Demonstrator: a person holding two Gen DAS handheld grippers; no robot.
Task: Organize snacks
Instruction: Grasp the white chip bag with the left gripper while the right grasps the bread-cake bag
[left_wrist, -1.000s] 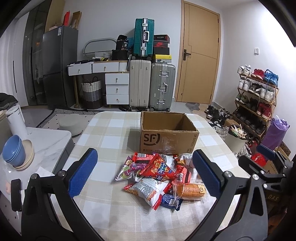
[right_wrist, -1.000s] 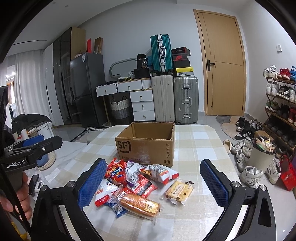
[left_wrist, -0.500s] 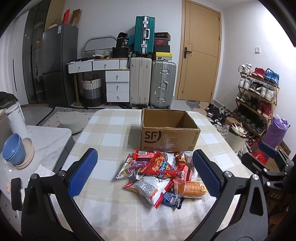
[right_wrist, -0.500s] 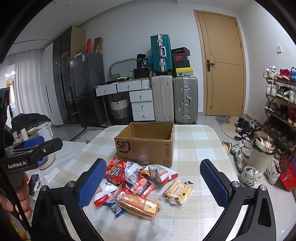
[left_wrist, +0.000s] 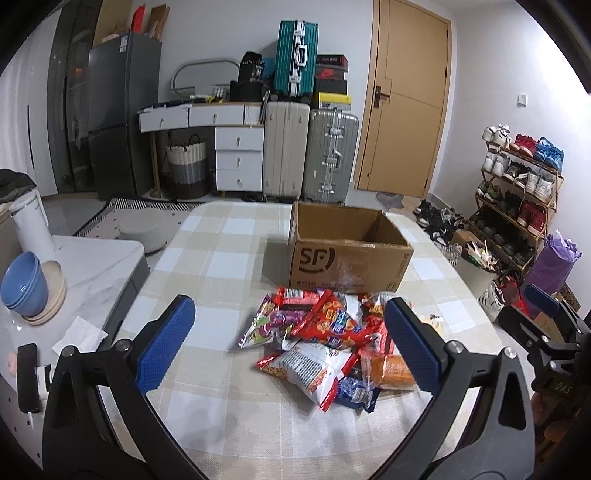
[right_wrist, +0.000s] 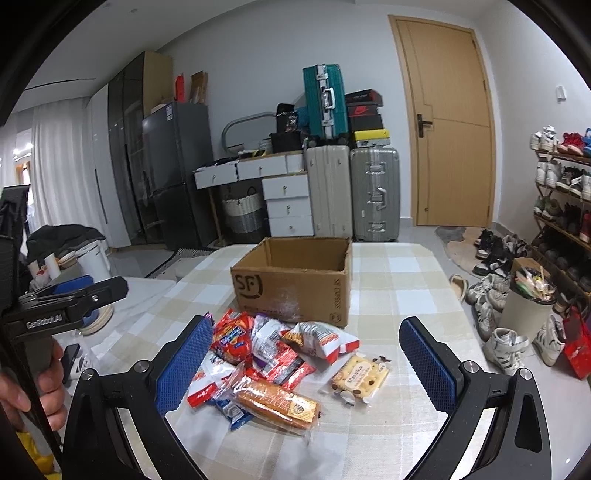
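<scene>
An open cardboard box (left_wrist: 349, 254) (right_wrist: 295, 280) marked SF stands on the checked table (left_wrist: 221, 258). In front of it lies a pile of snack packets (left_wrist: 325, 343) (right_wrist: 266, 358): a red chip bag (left_wrist: 330, 325), a white-and-red bag (left_wrist: 310, 373), an orange bread pack (right_wrist: 277, 400) and a biscuit pack (right_wrist: 360, 374) apart at the right. My left gripper (left_wrist: 291, 339) hovers open above the table before the pile, holding nothing. My right gripper (right_wrist: 304, 363) is open too, over the pile's near side. Neither touches a packet.
A marble side counter (left_wrist: 92, 266) at the left holds blue bowls (left_wrist: 24, 280) and a white canister (left_wrist: 31, 225). Suitcases (left_wrist: 310, 158), drawers and a fridge line the back wall. A shoe rack (left_wrist: 517, 199) and loose shoes lie on the floor right of the table.
Both views have shifted slightly forward and down toward the snack pile. Both grippers stay open and the packets have not moved.
</scene>
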